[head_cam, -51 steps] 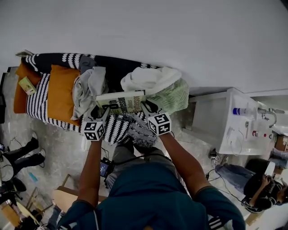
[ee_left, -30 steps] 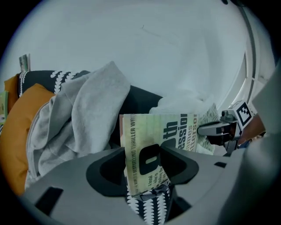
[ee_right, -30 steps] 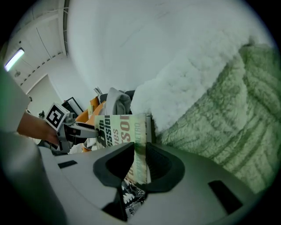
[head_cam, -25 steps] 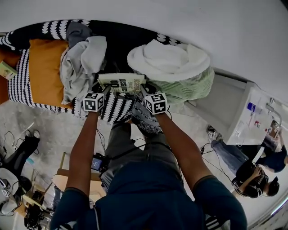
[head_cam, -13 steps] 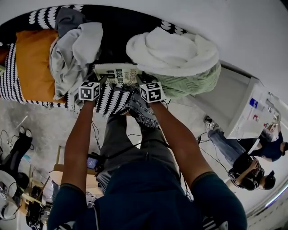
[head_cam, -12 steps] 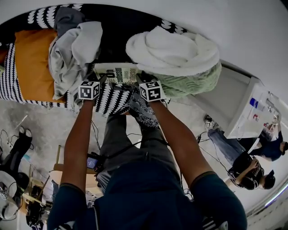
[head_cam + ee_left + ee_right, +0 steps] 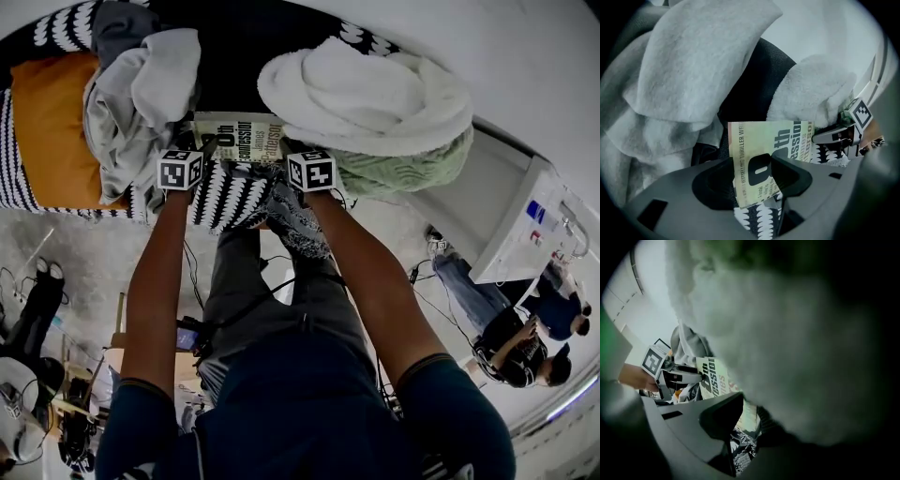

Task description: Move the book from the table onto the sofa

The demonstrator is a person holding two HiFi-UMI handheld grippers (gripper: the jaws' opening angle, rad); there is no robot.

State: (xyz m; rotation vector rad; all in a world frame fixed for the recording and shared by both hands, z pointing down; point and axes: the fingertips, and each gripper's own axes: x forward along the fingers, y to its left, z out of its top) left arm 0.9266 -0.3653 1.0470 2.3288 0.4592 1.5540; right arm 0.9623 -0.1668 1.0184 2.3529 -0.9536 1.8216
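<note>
Step in hand – placing. The pale yellow-green paperback book with black lettering (image 7: 239, 141) is held cover-up by its two short ends, low over the seat of the black sofa with the white zigzag pattern (image 7: 225, 192). It is framed by a crumpled grey fabric garment (image 7: 131, 103) on one side and a white fluffy blanket (image 7: 366, 89), heaped on a green knitted blanket (image 7: 403, 169), on the other. An orange cushion (image 7: 47, 122) is noted further along the seat.

Left gripper (image 7: 752, 176): jaws pinched on the book's end, with the cover and its large black numeral caught between them. The patterned seat is seen directly beneath.

Right gripper (image 7: 745, 420): the lens is crowded by the white blanket. One jaw is seen laid against the book's far end; the other is lost in shadow under the blanket. A pinch on the book is judged from the head view, where that end is carried level.

Whether the book's underside is touching the seat cannot be told.

Next move, as judged – the book is to be settled flat into the gap between the two fabric heaps. Both pairs of jaws are then to be spread together, so that neither end drops first, and drawn back without the blanket or garment being snagged.
</note>
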